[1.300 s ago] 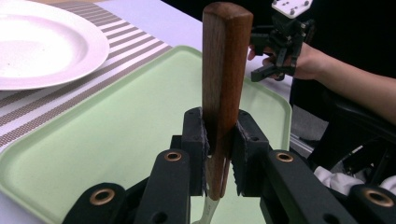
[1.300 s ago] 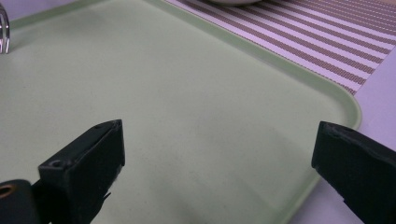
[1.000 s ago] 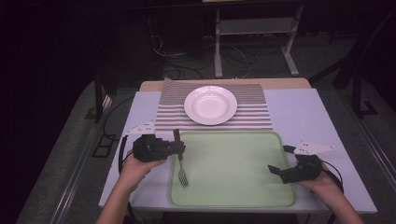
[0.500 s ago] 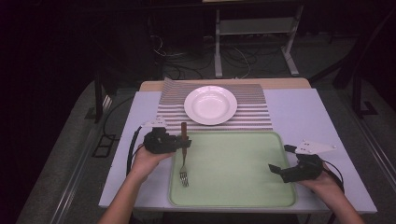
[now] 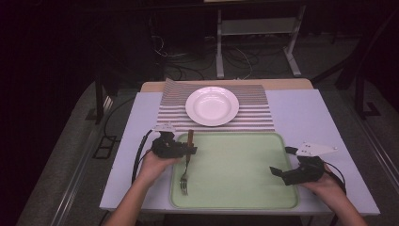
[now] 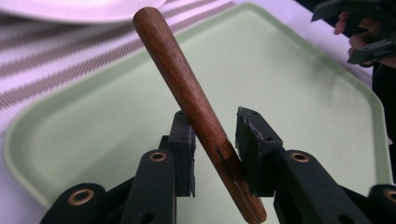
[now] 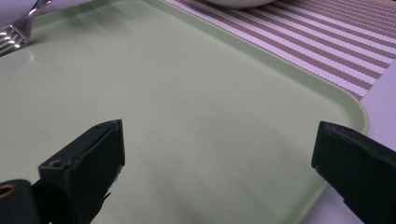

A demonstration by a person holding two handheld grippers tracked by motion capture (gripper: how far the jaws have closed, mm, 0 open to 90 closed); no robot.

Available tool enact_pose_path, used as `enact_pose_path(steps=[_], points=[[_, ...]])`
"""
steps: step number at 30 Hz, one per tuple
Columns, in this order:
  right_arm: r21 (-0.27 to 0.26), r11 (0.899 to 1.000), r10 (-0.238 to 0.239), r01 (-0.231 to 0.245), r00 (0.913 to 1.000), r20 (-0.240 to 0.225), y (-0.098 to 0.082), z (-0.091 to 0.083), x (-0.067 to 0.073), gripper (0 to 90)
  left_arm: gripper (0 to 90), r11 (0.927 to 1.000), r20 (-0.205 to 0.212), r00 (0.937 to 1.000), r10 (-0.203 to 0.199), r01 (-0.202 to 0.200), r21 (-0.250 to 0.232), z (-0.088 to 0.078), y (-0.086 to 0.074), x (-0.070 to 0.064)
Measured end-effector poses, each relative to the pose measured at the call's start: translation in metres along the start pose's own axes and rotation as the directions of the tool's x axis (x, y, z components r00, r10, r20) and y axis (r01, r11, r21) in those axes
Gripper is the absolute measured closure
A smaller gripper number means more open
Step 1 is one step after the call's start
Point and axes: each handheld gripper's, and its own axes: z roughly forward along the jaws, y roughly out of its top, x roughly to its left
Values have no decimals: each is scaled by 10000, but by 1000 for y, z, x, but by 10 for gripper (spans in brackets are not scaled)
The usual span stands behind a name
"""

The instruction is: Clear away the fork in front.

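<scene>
A fork [image 5: 185,168] with a dark wooden handle [image 6: 187,88] lies on the left part of the green tray [image 5: 244,169], tines toward me and the handle's end rising over the far left rim. My left gripper [image 5: 190,149] straddles the handle from the left. Its jaws [image 6: 215,135] have just been opening: the handle stands slanted between the pads [image 6: 254,144] with a gap on the right side, so it is not squeezed. My right gripper [image 5: 280,160] rests at the tray's right edge, jaws wide apart [image 7: 219,140] over bare tray.
A white plate [image 5: 211,105] sits on a striped placemat [image 5: 259,117] just behind the tray. The fork's tines [image 7: 18,30] glint at the far left of the right gripper view. The right hand and its gripper [image 6: 369,28] appear far off in the left gripper view.
My left hand has moved right toward the tray's left rim and come down, with the fork's handle between its jaws. The right hand has stayed put.
</scene>
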Motion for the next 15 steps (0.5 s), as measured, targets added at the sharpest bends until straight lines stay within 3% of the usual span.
enact_pose_path(steps=[7,15], points=[[43,10000,-11,11,10000,-30,0,1,0,29,665,9983,-199,9998,-28,39,579,9,-5,2],[52,10000,-23,23,10000,-65,0,1,0,29,641,9963,-610,9981,-4,57,855,14,-7,5]])
